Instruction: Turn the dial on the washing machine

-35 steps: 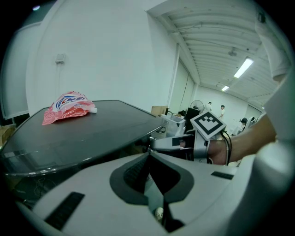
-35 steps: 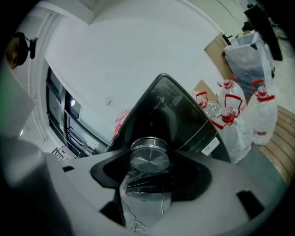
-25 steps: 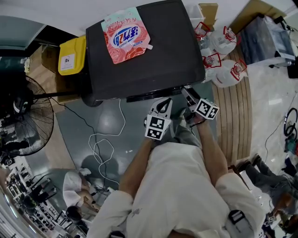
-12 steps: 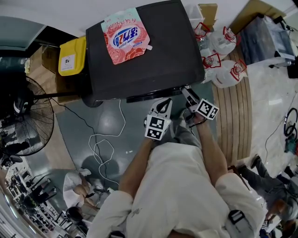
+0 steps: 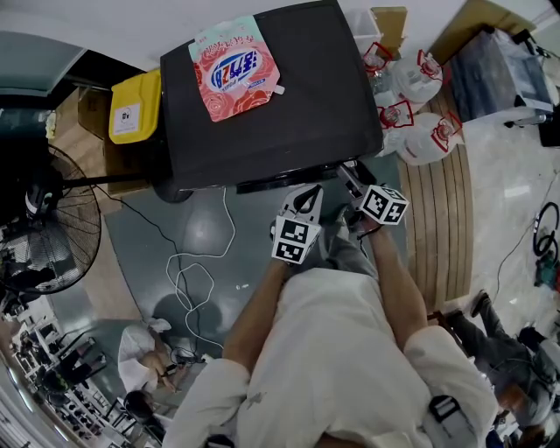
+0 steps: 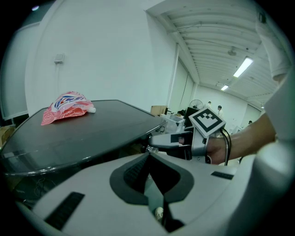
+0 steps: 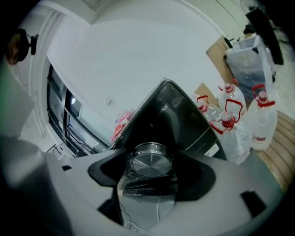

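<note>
Silver dial (image 7: 150, 161): on the front edge of the washer (image 5: 289, 114), at the 5 o'clock corner of its dark top in the head view. It stands between the jaws of the right tongs.
Right tongs (image 7: 152, 156): wide. The jaws have just been opening, and the pads stand just clear of the dial's rim, one at its 9 o'clock and one at its 3 o'clock. Nothing is held.
Left tongs (image 6: 148, 153): jaws together at the tips, nothing between them. They sit just beside the right tongs, at their 8 o'clock in the head view, short of the washer's front.
Pouch (image 5: 236, 66): pink and red with a blue label, lying flat on the washer's top toward 11 o'clock. It is closed, so its contents do not show.
Bottles (image 5: 420, 96): clear jugs with red handles, grouped on the floor at 3 o'clock of the washer, some in clear bags. How full they are I cannot tell.
Bin (image 5: 136, 105): yellow, lid down, just beside the washer at 9 o'clock. Its contents are hidden.
Box (image 5: 391, 19): cardboard, at 1 o'clock of the washer. Its inside cannot be made out.
</note>
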Available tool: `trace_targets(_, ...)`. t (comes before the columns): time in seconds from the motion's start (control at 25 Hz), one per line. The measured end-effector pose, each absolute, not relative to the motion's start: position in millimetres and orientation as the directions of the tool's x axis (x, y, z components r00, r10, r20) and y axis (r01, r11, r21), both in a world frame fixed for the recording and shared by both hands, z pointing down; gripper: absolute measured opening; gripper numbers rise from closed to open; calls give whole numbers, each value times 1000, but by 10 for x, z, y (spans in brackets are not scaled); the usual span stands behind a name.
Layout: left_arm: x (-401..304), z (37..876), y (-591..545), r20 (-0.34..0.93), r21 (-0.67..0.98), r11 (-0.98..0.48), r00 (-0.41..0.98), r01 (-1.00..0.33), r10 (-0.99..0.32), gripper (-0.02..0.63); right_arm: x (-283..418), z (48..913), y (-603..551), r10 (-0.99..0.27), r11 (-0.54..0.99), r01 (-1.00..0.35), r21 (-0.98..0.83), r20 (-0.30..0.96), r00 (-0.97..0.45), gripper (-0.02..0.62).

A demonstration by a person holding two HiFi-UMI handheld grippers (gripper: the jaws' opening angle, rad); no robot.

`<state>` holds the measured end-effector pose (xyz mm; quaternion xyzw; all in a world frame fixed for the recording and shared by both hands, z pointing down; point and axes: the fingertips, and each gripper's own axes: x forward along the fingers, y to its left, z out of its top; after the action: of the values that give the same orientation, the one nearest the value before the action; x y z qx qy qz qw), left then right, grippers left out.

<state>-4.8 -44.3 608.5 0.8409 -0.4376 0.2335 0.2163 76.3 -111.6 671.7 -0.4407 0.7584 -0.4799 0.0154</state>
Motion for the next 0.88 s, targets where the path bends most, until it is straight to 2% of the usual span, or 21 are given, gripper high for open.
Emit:
trace_targets(0.52, -39, 6094, -406, 587, 157, -520, 503, -839, -635, 12, 673, 6679, -1056, -668, 351, -859, -374, 542, -509, 321)
trace_targets(0.88, -57, 6103, -399, 587, 157, -515, 499, -843, -638, 12, 671, 6783, -1024, -673, 393, -907, -154, 624, -397, 308)
